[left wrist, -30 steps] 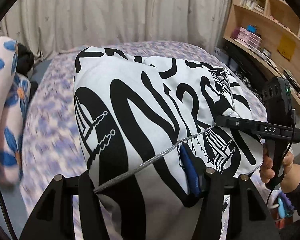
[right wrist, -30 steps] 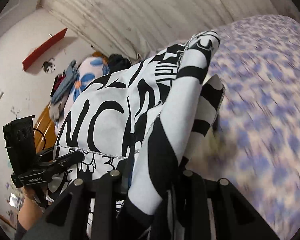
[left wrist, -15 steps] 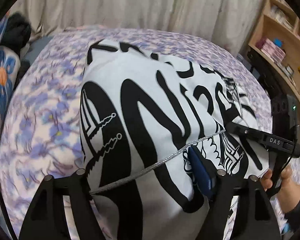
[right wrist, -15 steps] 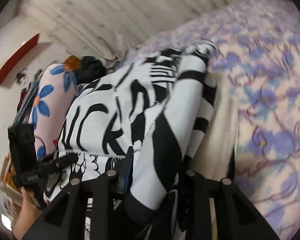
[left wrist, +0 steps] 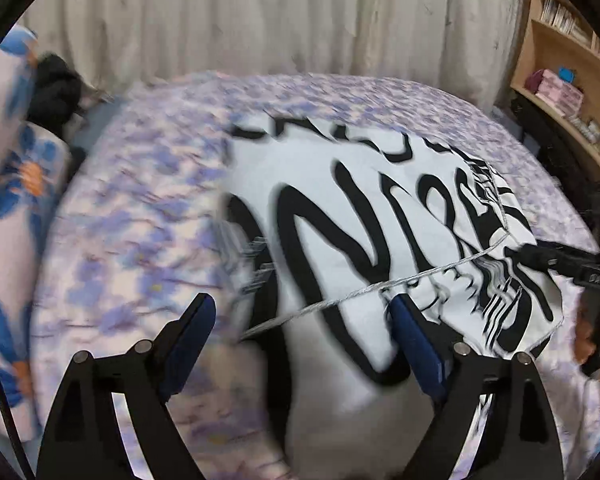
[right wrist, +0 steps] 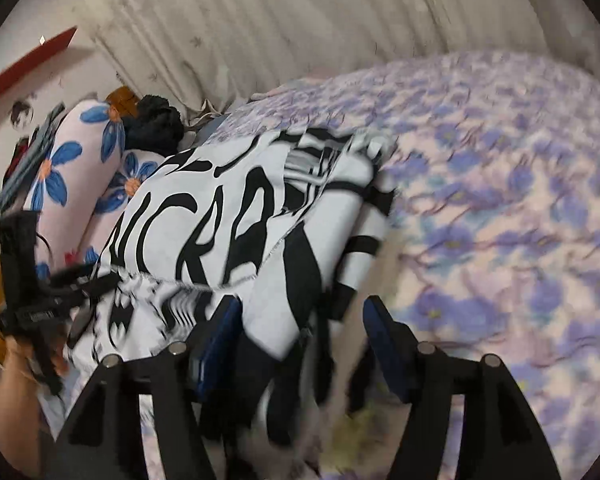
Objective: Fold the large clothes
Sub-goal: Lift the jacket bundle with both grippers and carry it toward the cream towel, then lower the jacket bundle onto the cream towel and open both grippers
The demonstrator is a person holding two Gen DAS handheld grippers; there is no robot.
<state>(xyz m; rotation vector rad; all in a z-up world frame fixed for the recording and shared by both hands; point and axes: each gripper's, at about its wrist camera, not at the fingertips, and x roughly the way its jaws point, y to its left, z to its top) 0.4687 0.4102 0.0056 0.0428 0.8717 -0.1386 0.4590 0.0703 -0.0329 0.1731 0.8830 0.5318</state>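
Left gripper (left wrist: 300, 316) angling downward, jaws just opening wide, blue pads (left wrist: 416, 344) standing well apart and pressing on nothing. Right gripper (right wrist: 300, 320) likewise tilting down, jaws just parting. Bare hand (right wrist: 24, 364) gripping the left gripper's handle.

Left gripper (left wrist: 302, 320): black angular frame at the bottom of the frame, silver screw heads, dark blue pads on its fingers (left wrist: 414, 344), thin black cable at lower left. Right gripper (right wrist: 300, 328): same black frame, screws, blue pads
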